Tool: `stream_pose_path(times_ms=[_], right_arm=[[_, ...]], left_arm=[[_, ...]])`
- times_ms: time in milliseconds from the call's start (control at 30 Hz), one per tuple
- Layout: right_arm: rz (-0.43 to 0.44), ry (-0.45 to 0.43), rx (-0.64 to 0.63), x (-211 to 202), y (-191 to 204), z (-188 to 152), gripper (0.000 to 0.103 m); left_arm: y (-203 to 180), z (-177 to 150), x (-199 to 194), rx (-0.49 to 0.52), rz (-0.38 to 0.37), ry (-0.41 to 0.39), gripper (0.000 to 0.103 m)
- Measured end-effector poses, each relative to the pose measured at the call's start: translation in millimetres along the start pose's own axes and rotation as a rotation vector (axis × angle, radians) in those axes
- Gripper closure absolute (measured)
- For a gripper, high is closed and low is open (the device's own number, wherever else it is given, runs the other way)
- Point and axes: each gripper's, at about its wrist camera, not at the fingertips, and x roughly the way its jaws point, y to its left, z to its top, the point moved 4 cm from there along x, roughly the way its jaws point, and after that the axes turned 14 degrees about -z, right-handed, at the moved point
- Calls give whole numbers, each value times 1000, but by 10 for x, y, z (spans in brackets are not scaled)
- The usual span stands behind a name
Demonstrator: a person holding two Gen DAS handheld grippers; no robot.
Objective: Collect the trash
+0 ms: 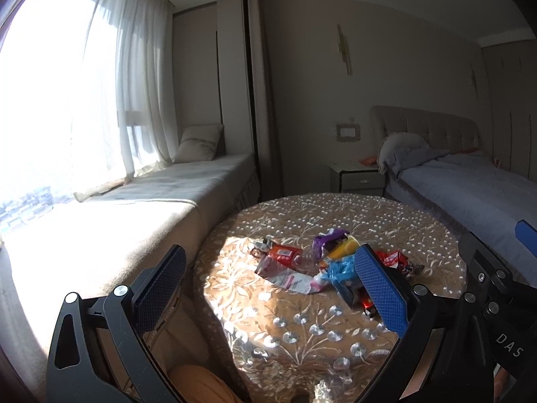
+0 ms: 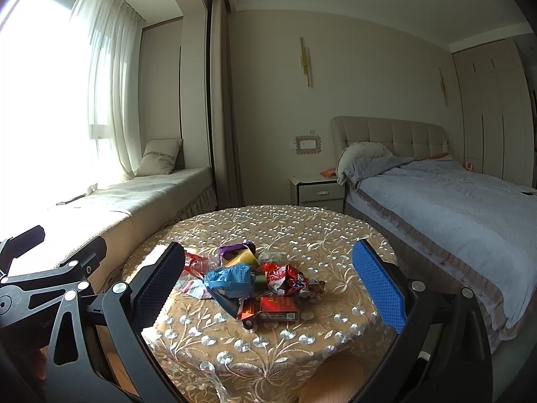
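A pile of trash lies near the middle of a round table (image 1: 302,329) (image 2: 268,346) covered with a gold embroidered cloth. The pile holds a blue wrapper (image 1: 340,268) (image 2: 230,277), a purple wrapper (image 1: 327,240) (image 2: 235,250), a yellow piece (image 1: 345,247) (image 2: 243,258), a red wrapper (image 1: 392,258) (image 2: 285,277), a white-pink packet (image 1: 292,280) and a flat red box (image 2: 278,309). My left gripper (image 1: 272,251) hovers open at the table's near left, short of the pile. My right gripper (image 2: 268,247) is open too, and frames the pile from the near side. Neither holds anything.
A cushioned window seat (image 1: 188,184) (image 2: 161,188) runs along the bright window on the left. To the right stands a bed with a grey-blue cover (image 1: 470,194) (image 2: 453,201), with a white nightstand (image 2: 319,191) beside it. An orange rounded object (image 1: 198,383) sits low by the table.
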Motion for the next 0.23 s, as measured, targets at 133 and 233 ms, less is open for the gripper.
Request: stream_pose_path(times_ms=[133, 233], right_arm=[[-1, 1, 1, -3, -1, 0, 4], [-1, 3, 2, -1, 0, -1, 4]], left_arm=[[4, 1, -4, -2, -8, 2, 5], [-11, 0, 1, 12, -2, 4, 5]])
